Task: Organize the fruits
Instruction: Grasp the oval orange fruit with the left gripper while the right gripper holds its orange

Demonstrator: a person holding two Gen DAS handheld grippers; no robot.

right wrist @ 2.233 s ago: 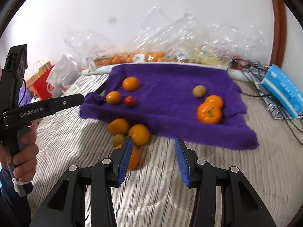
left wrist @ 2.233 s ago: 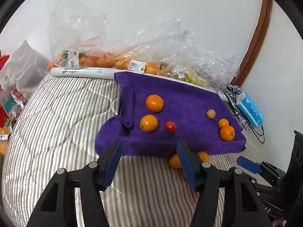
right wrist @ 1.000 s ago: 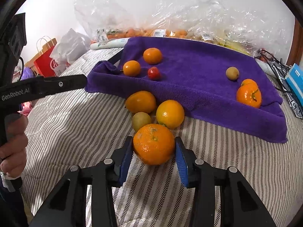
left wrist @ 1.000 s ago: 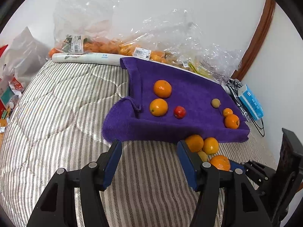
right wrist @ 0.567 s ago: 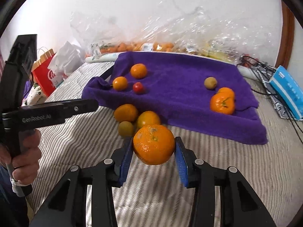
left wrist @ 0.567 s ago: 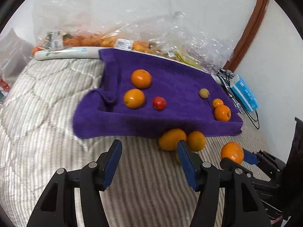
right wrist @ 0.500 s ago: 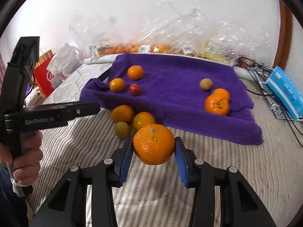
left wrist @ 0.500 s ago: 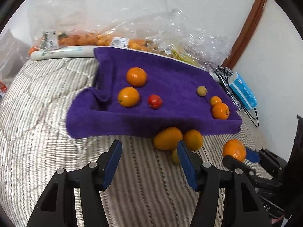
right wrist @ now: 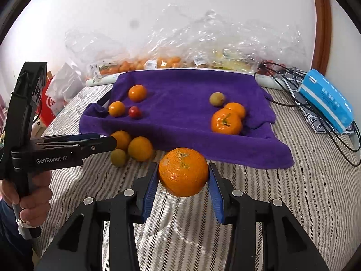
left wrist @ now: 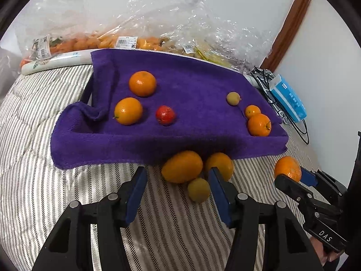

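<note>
While looking along the right gripper (right wrist: 183, 180), easy to see a big orange (right wrist: 183, 171) pinched tight between the two blue pads, up in the air over the striped bed (right wrist: 293, 203). Held off to the side of the left gripper (left wrist: 177, 194), with a hand (right wrist: 29, 194) wrapped round that one's black handle. On the left gripper, pads apart and closing in, pointing down at the bed. Between those pads, a small green fruit (left wrist: 198, 189) lying on the bed, close to the right-hand pad but not squeezed. Just past it and touching it, a long orange fruit (left wrist: 181, 166), and beside that a round orange fruit (left wrist: 220, 164), both tucked against the front edge of a purple towel (left wrist: 191, 85). On the left part of the towel, two oranges (left wrist: 142, 83) and a little red fruit (left wrist: 165, 115) near each other. On the right part, well apart from those, a little green fruit (left wrist: 233, 98), then a tiny orange (left wrist: 252, 111) touching a bigger orange with a stem (left wrist: 259, 124). Behind the towel, against the white wall, crinkly clear bags (left wrist: 158, 22) with more fruit inside. Off to the right side of the bed, a blue box (left wrist: 287, 100) on top of some black cables (left wrist: 300, 128).
</note>
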